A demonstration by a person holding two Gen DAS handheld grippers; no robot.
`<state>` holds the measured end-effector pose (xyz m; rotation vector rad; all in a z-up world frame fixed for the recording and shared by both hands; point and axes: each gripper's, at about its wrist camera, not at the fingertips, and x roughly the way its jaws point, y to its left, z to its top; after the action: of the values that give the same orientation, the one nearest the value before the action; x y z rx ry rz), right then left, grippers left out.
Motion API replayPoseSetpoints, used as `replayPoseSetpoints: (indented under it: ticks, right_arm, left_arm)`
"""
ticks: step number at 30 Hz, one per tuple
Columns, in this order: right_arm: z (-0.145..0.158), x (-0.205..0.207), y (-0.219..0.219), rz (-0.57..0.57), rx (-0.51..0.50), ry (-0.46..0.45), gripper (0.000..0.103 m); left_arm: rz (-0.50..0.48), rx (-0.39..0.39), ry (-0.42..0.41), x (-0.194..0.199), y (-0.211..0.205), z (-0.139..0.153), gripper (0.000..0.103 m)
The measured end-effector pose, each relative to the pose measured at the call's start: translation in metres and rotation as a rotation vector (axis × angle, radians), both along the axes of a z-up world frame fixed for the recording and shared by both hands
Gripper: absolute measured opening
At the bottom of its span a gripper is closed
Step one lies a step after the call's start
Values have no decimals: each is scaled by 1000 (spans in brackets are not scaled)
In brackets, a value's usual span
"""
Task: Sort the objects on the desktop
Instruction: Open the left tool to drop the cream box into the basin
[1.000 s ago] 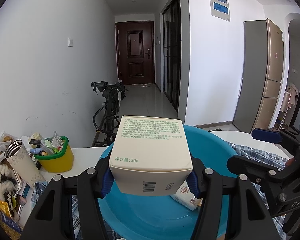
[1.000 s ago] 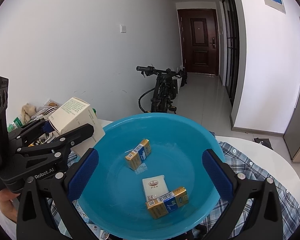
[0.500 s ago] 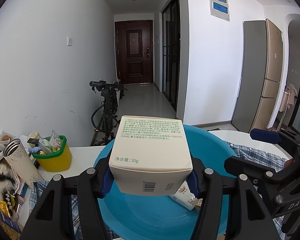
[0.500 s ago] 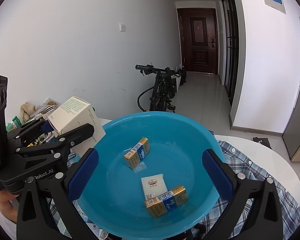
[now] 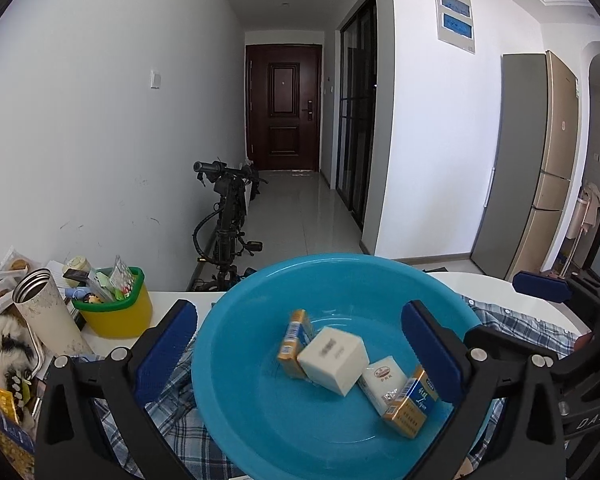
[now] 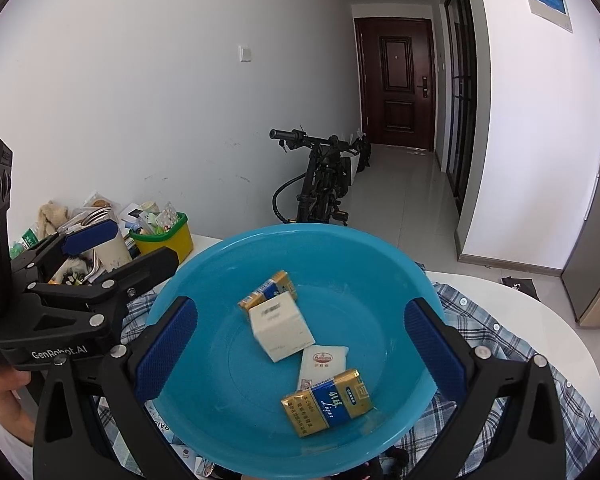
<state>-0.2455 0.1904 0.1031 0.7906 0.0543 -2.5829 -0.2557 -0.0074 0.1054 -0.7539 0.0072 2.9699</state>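
Underneath everything, a white tabletop (image 5: 496,284) carries a blue-and-white checked cloth (image 6: 512,344), and on the cloth sits a round blue plastic basin (image 5: 260,412). Past the table a pale tiled hallway runs to a dark brown door (image 5: 284,112), with a black bicycle (image 5: 228,216) against the white left wall and a tall grey-and-tan refrigerator (image 5: 536,168) to the right.

Ahead of and below the left gripper (image 5: 300,344), a white cardboard box (image 5: 334,360) is blurred inside the basin, tilted on a corner, one end face turned up toward the camera; its long axis cannot be judged. It touches a gold-and-blue cigarette pack (image 5: 294,338) beyond it; a white sachet with a red logo (image 5: 384,380) and a second gold-and-blue pack (image 5: 410,406) lie to its right. The left gripper's jaws are opening, standing wide apart with nothing pressed between them.

To that gripper's left stand a yellow tub with a green rim (image 5: 114,308) and a steel-rimmed white cup (image 5: 48,312).

The right gripper (image 6: 300,344) hangs over the basin, jaws wide and empty.
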Motion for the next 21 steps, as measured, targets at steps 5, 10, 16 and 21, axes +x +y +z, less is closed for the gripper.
replayPoseSetpoints:
  ticks: [5,10,16,21]
  right_arm:
    - [-1,1,-5,-2,29,3,103]
    - [-1,-1,-3,-18,32,8,103]
    - [1,0,-2,-19,27,14,103]
    - [2,2,-7,-13,36,18,103]
  left_arm:
    - [17,3,8,2,0,2,103]
    - [12,0,12,6,-1,5,103]
    - [14,4,14,7,-3,8,103]
    - [18,7,9,8,-3,10,103]
